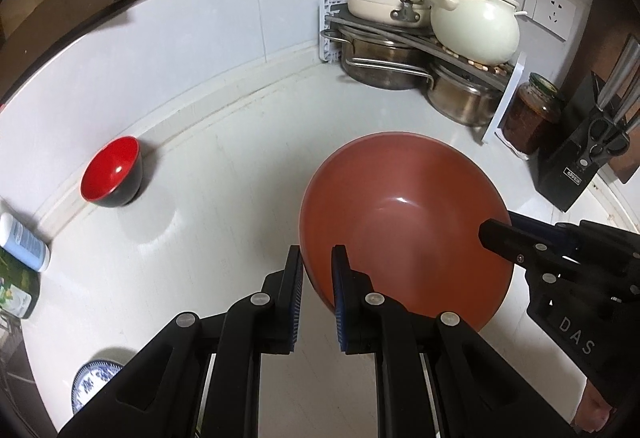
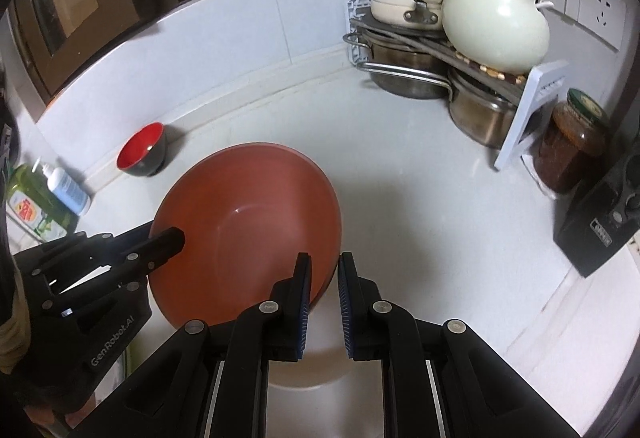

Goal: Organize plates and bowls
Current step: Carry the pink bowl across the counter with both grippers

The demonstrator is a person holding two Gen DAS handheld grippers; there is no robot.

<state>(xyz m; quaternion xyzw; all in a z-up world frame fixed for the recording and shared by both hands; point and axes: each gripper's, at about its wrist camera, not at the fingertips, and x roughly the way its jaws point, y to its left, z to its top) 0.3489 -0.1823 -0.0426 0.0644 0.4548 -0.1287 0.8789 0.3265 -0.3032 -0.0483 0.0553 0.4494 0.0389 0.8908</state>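
A large brown-red bowl (image 1: 404, 222) (image 2: 248, 222) hangs tilted above the white counter (image 1: 224, 158), held at opposite rims. My left gripper (image 1: 318, 262) is shut on its near-left rim, one finger inside and one outside; the right wrist view shows it (image 2: 168, 238) at the bowl's left. My right gripper (image 2: 324, 266) is shut on the bowl's right rim and appears in the left wrist view (image 1: 496, 234) reaching in from the right. A small bowl (image 1: 112, 172) (image 2: 144, 154), red inside and black outside, sits by the back wall. A blue-patterned plate (image 1: 94, 378) lies at the near left.
A corner rack (image 1: 420, 38) holds steel pots and cream pots. A jar (image 1: 532, 114) and a black knife block (image 1: 580, 158) stand to the right. Bottles (image 2: 60, 190) stand at the left wall. Something white and rounded (image 2: 304, 366) lies under my right gripper.
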